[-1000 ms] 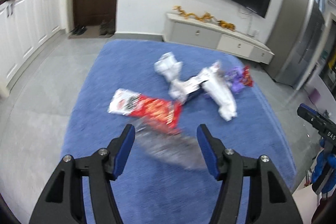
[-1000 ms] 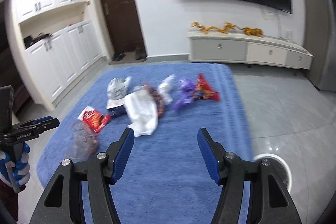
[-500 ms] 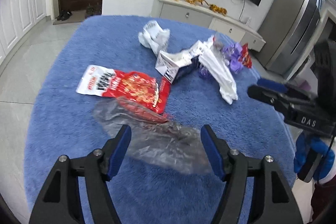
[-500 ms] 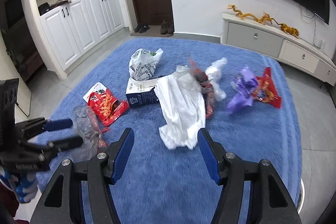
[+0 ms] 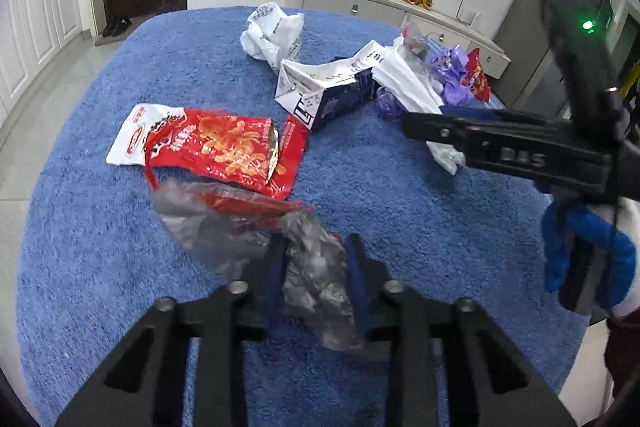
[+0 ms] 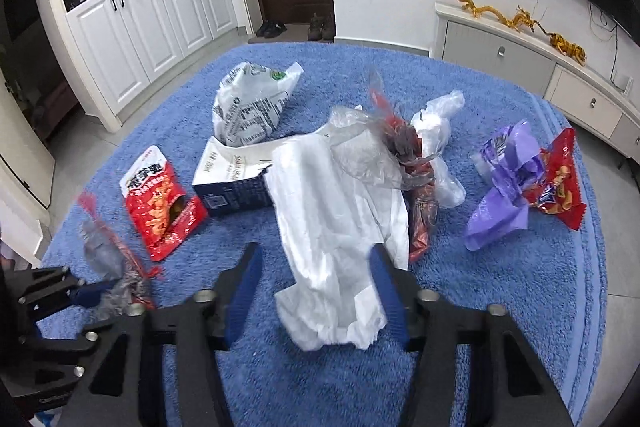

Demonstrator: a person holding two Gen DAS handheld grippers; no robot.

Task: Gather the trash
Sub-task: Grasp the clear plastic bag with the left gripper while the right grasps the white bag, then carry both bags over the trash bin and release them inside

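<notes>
Trash lies scattered over the blue rug (image 6: 500, 287), none gathered yet. The left claw (image 5: 316, 251) has just been closing and pinches a clear wrapper (image 5: 316, 267); the right claw (image 6: 316, 267) has been narrowing around the white bag (image 6: 332, 239), its pads not yet pressing. Beyond lie a red snack packet (image 5: 224, 147), a carton (image 5: 328, 95) and a purple wrapper (image 6: 504, 187). The packet's print is unreadable; the right claw's body reads "DAS".
</notes>
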